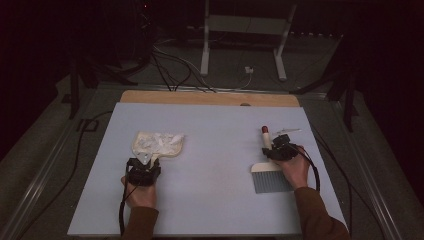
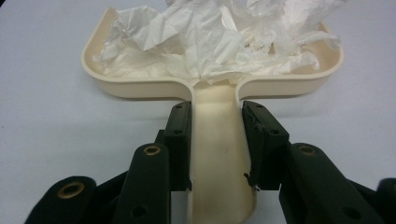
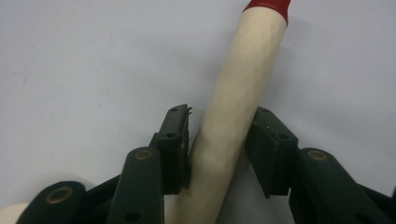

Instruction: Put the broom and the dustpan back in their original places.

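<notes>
Cream plastic marks both tools on the pale blue desk (image 1: 210,200). In the high view the dustpan (image 1: 157,145) lies left of centre, heaped with crumpled white paper (image 1: 160,140), its handle pointing back to the left hand-held gripper (image 1: 142,167). Well apart to the right, the brush (image 1: 270,172) lies with its grey bristles toward the person and its red-tipped handle pointing away; the right hand-held gripper (image 1: 282,150) sits over that handle.

The left gripper view adds what the high view cannot: the jaws are clamped on the dustpan handle (image 2: 219,154), one pad flat against each side, just behind the pan's back wall. Judging by that, the pan should lift level; tilting it forward could spill the loose paper (image 2: 219,42).

In the right gripper view the brush handle (image 3: 238,116) runs aslant between the jaws. The left pad touches it and the right looks against it, so it seems held, though skewed. Squaring the grip would probably stop the brush from twisting when sweeping.
</notes>
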### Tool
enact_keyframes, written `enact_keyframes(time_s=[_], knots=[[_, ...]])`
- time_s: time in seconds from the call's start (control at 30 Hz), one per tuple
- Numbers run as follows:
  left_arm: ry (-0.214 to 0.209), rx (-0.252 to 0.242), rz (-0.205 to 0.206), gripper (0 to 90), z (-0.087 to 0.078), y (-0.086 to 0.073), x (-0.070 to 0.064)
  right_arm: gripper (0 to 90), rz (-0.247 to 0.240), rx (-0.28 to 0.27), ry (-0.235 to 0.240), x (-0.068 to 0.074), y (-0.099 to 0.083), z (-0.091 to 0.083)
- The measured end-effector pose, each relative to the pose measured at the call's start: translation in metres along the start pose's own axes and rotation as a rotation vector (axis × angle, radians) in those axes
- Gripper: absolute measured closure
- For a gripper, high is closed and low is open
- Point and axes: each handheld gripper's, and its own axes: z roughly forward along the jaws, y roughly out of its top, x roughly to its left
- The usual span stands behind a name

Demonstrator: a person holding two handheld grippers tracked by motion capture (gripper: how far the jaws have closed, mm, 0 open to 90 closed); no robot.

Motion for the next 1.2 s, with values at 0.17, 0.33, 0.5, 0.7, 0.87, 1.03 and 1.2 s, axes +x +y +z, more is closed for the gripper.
enact_keyframes(time_s=[0.17,0.33,0.5,0.7,0.87,1.03,1.2], knots=[[0.0,0.01,0.0,66.0,0.0008,-0.0004,-0.0009,60.0,0.013,0.006,-0.001,-0.0003,-0.0002,0.0015],[-0.002,0.016,-0.002,65.8,0.0015,-0.001,-0.0015,60.0,0.018,0.006,-0.001,-0.0007,-0.0002,0.0017],[-0.019,0.02,-0.018,65.3,0.0032,-0.0057,0.0002,60.2,0.03,0.005,-0.003,-0.0008,0.0001,0.0019],[-0.035,0.022,-0.027,64.2,0.0035,-0.0058,0.0018,58.5,0.037,0.002,-0.001,-0.0013,-0.0004,0.0019],[-0.065,0.016,-0.016,54.4,0.0039,-0.0061,0.0014,44.5,0.066,-0.009,0.002,-0.0035,-0.0009,0.0031],[-0.085,-0.018,-0.018,45.4,0.0006,-0.005,0.0025,29.4,0.093,-0.026,-0.015,-0.0016,-0.0011,0.0013],[-0.106,-0.046,-0.028,30.6,-0.0037,-0.003,0.0055,15.9,0.122,-0.07,0.019,-0.001,0.0019,-0.0049]])
